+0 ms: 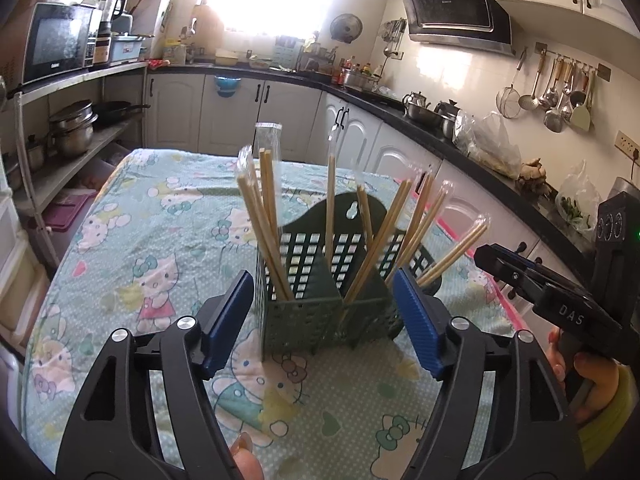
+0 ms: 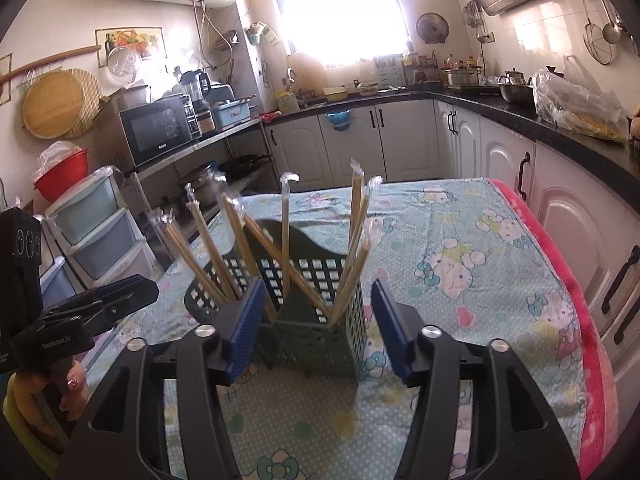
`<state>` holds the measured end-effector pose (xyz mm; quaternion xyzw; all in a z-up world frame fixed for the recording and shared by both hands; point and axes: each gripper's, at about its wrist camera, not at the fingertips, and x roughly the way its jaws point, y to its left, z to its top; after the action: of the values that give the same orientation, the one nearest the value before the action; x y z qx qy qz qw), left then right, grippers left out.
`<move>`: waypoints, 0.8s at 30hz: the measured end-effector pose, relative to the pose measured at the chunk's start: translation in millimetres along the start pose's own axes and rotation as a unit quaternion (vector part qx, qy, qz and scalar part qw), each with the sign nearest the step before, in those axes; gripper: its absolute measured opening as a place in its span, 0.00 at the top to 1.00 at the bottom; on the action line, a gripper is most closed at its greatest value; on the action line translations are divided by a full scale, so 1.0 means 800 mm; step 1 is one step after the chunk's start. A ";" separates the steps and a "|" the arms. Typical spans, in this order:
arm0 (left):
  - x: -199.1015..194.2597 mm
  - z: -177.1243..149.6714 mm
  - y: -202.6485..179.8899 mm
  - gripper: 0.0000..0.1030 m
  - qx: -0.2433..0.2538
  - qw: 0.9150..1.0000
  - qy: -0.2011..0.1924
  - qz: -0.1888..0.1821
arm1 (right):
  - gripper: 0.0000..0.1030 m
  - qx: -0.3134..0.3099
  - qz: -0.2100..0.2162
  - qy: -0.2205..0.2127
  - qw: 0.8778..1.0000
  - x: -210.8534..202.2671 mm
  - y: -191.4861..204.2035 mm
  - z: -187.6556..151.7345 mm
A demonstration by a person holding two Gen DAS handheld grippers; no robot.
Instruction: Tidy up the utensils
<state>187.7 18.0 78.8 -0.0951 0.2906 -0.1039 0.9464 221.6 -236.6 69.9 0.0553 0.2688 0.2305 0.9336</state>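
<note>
A dark green slotted utensil holder (image 1: 304, 320) stands on the Hello Kitty tablecloth (image 1: 160, 240). Several pairs of wrapped wooden chopsticks (image 1: 266, 216) stand upright and tilted in its compartments. My left gripper (image 1: 324, 320) is open and empty, its blue pads either side of the holder's near face. In the right wrist view the holder (image 2: 320, 336) and chopsticks (image 2: 285, 236) sit just ahead of my right gripper (image 2: 320, 328), which is open and empty. The right gripper's body (image 1: 560, 300) shows at the right in the left wrist view. The left gripper's body (image 2: 80, 316) shows at the left in the right wrist view.
The table (image 2: 480, 264) has a pink edge (image 2: 592, 340) beside white cabinets (image 2: 560, 220). A shelf with a microwave (image 1: 56, 40) and pots (image 1: 74, 128) stands left. Plastic drawers (image 2: 100, 232) sit near the table's left side. Black countertop (image 1: 460, 140) runs along the right.
</note>
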 end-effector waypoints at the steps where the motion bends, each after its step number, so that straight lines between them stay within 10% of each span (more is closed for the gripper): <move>1: 0.000 -0.003 0.000 0.36 -0.001 1.000 0.002 0.001 | 0.41 0.000 0.000 0.001 1.000 0.000 0.000 -0.002; 15: 0.003 -0.052 0.013 0.11 -0.021 1.000 0.018 0.014 | 0.21 -0.020 -0.013 0.021 0.999 -0.003 0.007 -0.060; 24: 0.002 -0.082 0.010 0.10 -0.011 1.000 0.001 0.030 | 0.16 -0.031 -0.031 0.016 0.999 -0.006 0.006 -0.095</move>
<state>152.7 17.7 22.7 -0.0967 0.2953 -0.0727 0.9477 176.3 -236.3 9.0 0.0146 0.2778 0.2102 0.9372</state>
